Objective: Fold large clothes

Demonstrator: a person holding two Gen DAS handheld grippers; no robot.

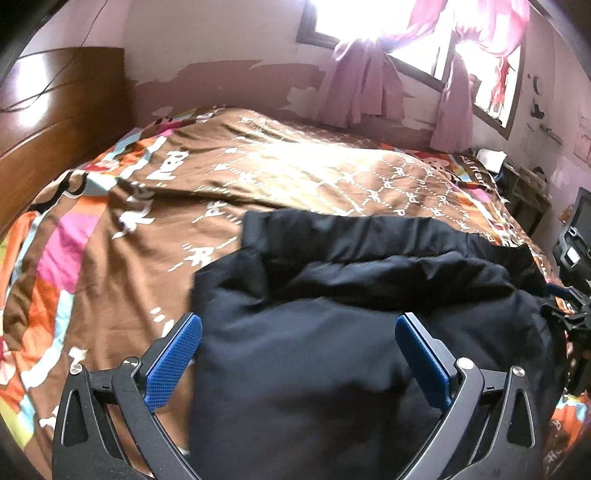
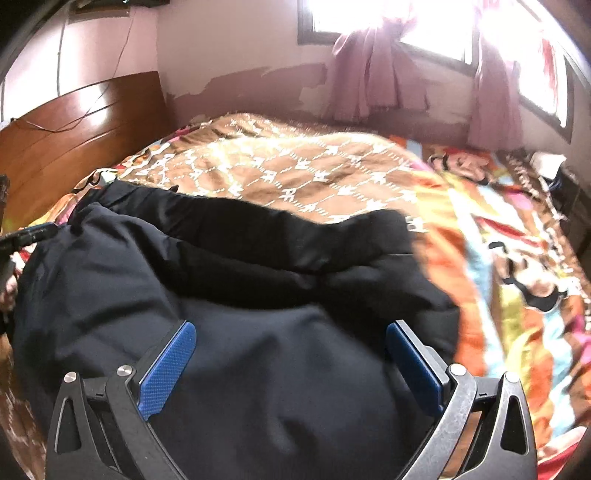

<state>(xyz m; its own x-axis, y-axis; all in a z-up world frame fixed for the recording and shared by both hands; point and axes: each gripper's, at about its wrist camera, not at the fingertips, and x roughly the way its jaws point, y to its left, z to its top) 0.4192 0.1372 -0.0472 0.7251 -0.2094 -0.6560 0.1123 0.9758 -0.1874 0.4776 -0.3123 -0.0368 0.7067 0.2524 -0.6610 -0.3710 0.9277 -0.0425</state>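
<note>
The left gripper [image 1: 299, 354] has its blue-padded fingers [image 1: 173, 363] spread wide, one on each side of a puffy fold of the black garment [image 1: 325, 332], gripping nothing; the left-hand pad sits just off the garment's edge, over the bedspread, while the right-hand pad stands over the dark cloth; whether either pad touches the fabric cannot be told. The right gripper [image 2: 291, 365] is likewise spread apart, its fingers [image 2: 168, 369] both over the black garment [image 2: 240, 280] with nothing pinched between them; the cloth bulges up in the gap.

The garment is a large, padded, dark piece lying bunched on the bed, folded over itself into thick rolls, with a gathered band along its far edge; in the left wrist view it fills the lower right, in the right wrist view the lower left. Under it lies a brown bedspread [image 1: 155, 236] with a white lattice print and bright cartoon borders; a wooden headboard [image 1: 55, 122] stands at the left. Beyond the bed, pink curtains [image 2: 373, 74] hang tied at a bright window [image 2: 436, 29]; the wall below them shows peeling paint.
</note>
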